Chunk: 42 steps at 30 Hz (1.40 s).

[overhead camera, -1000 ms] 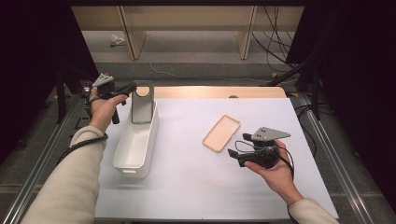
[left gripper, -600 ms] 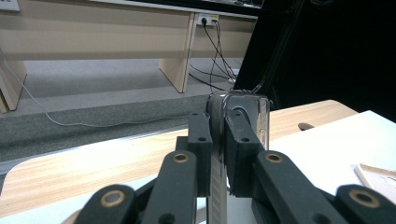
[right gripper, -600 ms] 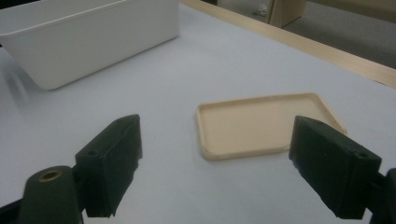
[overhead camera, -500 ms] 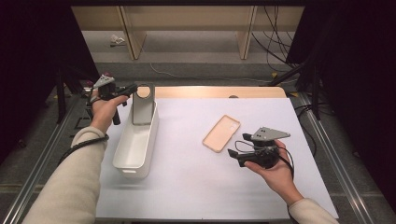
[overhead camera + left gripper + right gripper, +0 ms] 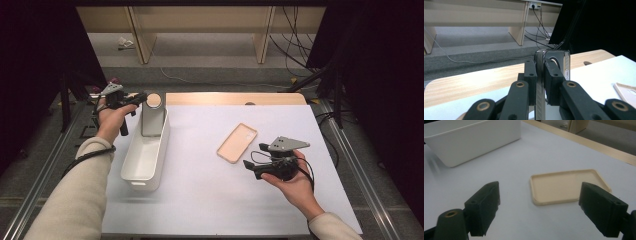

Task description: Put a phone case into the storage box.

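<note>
In the upper left of the high view, the left hand-held gripper (image 5: pixel 139 98) is clamped on the top edge of a grey phone (image 5: pixel 151 116), which stands upright at the far end of a white bin (image 5: pixel 145 162). The left gripper view shows the two black jaws pressed against either side of the phone (image 5: pixel 554 62), with its thin metal edge running between them (the camera ring sits just past the right jaw). Right of centre in the high view, a beige phone case (image 5: pixel 237 142) lies flat on the white bench (image 5: pixel 200 200), open side up, well apart from the bin. The right hand-held gripper (image 5: pixel 250 165) hovers just below and right of the case, jaws spread wide and holding nothing; in the right gripper view the case (image 5: pixel 569 186) lies between and beyond them.
</note>
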Each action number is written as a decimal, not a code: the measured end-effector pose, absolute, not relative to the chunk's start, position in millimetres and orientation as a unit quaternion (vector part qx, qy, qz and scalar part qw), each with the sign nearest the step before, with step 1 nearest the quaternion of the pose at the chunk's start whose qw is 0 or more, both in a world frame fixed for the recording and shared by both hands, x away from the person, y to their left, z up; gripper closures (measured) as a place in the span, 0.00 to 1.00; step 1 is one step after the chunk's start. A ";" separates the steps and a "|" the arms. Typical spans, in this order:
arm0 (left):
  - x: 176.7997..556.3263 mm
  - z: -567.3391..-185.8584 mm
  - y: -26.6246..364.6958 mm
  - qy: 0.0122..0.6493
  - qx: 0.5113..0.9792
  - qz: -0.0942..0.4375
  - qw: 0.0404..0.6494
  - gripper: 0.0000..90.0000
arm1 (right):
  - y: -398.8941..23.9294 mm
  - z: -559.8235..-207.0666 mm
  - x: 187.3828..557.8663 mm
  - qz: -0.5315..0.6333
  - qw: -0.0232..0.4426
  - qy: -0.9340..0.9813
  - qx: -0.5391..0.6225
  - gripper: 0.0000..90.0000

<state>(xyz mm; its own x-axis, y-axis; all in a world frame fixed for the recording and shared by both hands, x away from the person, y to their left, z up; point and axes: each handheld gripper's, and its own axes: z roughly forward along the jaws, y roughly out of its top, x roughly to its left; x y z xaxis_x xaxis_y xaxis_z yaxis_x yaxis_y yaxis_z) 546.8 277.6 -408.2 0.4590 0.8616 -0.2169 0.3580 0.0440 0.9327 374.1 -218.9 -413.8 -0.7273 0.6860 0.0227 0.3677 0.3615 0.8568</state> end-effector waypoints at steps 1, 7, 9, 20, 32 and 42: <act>546.9 -408.2 277.6 0.468 0.653 0.229 0.551 0.90 | -218.8 -413.8 374.1 0.461 0.172 0.807 0.326 0.20; 547.0 -410.8 278.6 0.470 0.656 0.227 0.545 0.89 | -218.8 -413.8 373.9 0.461 0.172 0.807 0.326 0.20; 546.7 -411.7 279.1 0.471 0.657 0.227 0.543 0.89 | -218.8 -414.0 374.1 0.461 0.172 0.807 0.326 0.20; 546.6 -417.3 281.8 0.475 0.667 0.222 0.530 0.88 | -218.2 -414.7 374.1 0.459 0.171 0.808 0.326 0.20; 547.9 -417.9 282.3 0.478 0.670 0.225 0.522 0.87 | -218.1 -415.1 374.2 0.459 0.171 0.809 0.325 0.20; 549.3 -419.1 282.1 0.481 0.674 0.233 0.510 0.85 | -217.9 -415.2 374.3 0.459 0.170 0.809 0.325 0.20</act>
<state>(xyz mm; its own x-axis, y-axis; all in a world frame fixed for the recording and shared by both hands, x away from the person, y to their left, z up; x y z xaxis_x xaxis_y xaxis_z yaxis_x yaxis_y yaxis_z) 549.3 282.1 -419.1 0.4290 0.8859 -0.1763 0.4111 -0.0177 0.9114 374.3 -217.9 -415.2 -0.7314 0.6815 0.0238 0.3698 0.3671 0.8535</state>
